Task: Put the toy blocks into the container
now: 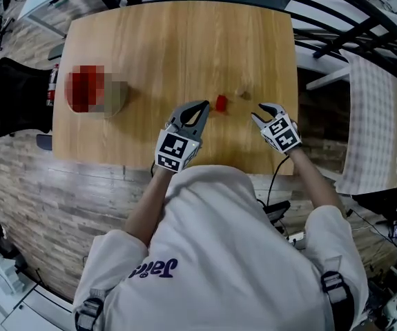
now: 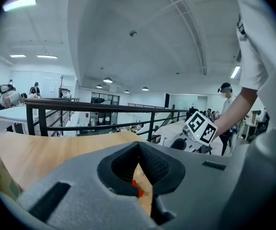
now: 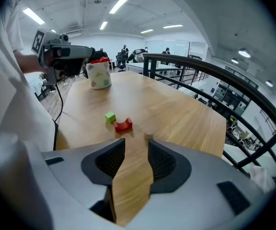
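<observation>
Jaws of the right gripper (image 3: pixel 137 143) stand apart, empty; the left gripper (image 2: pixel 138 144) seems closed at its tips. Near them lie the red block (image 3: pixel 123 125) and green block (image 3: pixel 110 117), with the container (image 3: pixel 99 75) far left.

A small red arch-shaped toy block (image 3: pixel 123 125) lies flat mid-frame, with a little green cube (image 3: pixel 110 117) just left of it. The pale cup-like container (image 3: pixel 99 75) stands upright at the upper left, maybe with something red inside.

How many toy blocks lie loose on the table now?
2 for certain: a green cube and a red arch block beside it, near the table's front edge. A small wood-coloured piece close by may be a third; more may be hidden inside the container.
</observation>
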### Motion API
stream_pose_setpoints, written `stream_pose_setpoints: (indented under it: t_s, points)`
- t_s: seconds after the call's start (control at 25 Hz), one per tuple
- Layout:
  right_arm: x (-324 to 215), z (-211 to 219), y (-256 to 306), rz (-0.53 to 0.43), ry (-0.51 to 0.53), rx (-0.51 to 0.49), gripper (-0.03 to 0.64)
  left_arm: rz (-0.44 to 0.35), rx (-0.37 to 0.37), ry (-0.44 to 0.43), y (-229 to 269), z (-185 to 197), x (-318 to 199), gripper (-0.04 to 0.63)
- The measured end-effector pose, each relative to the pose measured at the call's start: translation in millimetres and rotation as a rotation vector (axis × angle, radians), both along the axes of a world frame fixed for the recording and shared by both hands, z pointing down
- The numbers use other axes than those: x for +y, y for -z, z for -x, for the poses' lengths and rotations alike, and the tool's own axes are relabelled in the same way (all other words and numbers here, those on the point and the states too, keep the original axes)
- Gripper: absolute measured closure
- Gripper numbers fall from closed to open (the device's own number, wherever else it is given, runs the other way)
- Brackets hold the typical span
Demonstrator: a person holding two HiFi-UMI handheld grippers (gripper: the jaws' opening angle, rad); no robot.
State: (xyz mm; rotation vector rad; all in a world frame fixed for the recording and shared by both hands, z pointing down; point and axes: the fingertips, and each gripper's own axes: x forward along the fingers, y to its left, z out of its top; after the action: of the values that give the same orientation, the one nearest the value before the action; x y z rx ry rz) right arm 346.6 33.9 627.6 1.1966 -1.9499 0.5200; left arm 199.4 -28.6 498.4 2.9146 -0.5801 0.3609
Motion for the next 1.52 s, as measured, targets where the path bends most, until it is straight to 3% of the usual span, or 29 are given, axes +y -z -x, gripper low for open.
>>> stream_pose_setpoints:
  t_s: [0.28, 0.6, 1.08, 1.52]
  points:
    - [-19.2, -20.7, -40.6, 0.028, -0.007, -0.029, 0.474, 0.034, -0.059, -0.033, -31.3, -24.0, 3.2, 0.588]
    - [-52.5, -6.4, -88.1, 0.08, -0.08, -0.107, 0.472, 0.076, -0.1, -0.05, -51.9, -38.5, 6.0, 0.588]
    - [-85.5, -5.9, -101.8, 0.075, -0.171, -0.068, 0.472, 0.087, -0.129, -0.022, -59.0, -26.6, 5.5, 0.588]
    - [-87.8, 4.2, -76.9, 0.066, -0.063, -0.013, 0.483, 0.081, -0.107, 0.002, -50.8, -10.5, -0.8, 0.588]
